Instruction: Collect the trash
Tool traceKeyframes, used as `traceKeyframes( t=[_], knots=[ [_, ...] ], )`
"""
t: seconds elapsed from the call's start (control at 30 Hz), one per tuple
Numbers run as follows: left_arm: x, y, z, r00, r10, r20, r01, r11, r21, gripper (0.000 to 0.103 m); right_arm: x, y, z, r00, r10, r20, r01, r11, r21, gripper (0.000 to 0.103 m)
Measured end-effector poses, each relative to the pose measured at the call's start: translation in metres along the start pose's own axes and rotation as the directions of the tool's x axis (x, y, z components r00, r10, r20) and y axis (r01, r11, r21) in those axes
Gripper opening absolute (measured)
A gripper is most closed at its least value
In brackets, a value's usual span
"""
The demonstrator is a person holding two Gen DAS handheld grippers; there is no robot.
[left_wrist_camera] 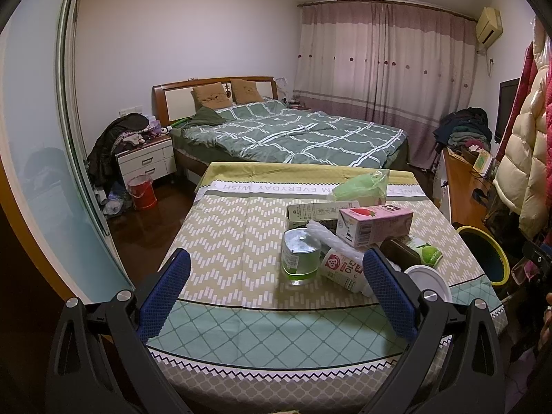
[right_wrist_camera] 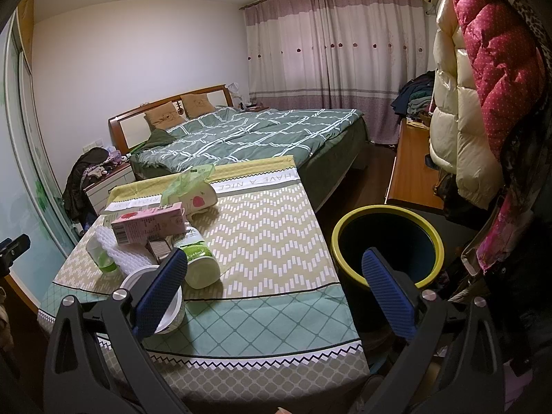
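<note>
1. Pink carton (left_wrist_camera: 374,225) lies flat atop the trash pile on the table (left_wrist_camera: 241,227), long axis crosswise.
2. Bin (right_wrist_camera: 386,241) beside the table.
3. My left gripper (left_wrist_camera: 276,295) and right gripper (right_wrist_camera: 276,291) gape wide, empty.

The left claw's right finger (left_wrist_camera: 388,296) is covering part of the white cup (left_wrist_camera: 431,281) at lower right. A pink carton (left_wrist_camera: 374,224) is hiding the boxes behind it. In the right wrist view, the bin (right_wrist_camera: 386,212) is losing its lower wall behind a blue finger (right_wrist_camera: 386,296), and label print on the bottle (right_wrist_camera: 198,258) is staying too small to read.
</note>
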State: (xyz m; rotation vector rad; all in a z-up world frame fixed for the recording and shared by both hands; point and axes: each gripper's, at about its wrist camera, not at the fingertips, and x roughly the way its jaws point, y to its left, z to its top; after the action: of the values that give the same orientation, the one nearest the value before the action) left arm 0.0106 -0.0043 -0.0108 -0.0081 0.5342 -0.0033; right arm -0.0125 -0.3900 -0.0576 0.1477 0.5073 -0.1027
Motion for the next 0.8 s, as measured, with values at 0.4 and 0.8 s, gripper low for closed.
traceKeyframes(
  t=[0.4,0.8],
  knots=[
    [0.0009,-0.0011,0.0000,1.000,-0.001,-0.004,0.001,1.000,0.000,0.098,0.0003,-0.0005,0.0001,1.000,0.000,0.000,0.000,1.000,0.001,0.097],
    [0.0011,-0.0005,0.0003,1.000,-0.003,-0.004,0.003,1.000,0.001,0.098,0.0011,-0.0004,-0.0001,1.000,0.000,0.000,0.000,1.000,0.003,0.097]
  ],
)
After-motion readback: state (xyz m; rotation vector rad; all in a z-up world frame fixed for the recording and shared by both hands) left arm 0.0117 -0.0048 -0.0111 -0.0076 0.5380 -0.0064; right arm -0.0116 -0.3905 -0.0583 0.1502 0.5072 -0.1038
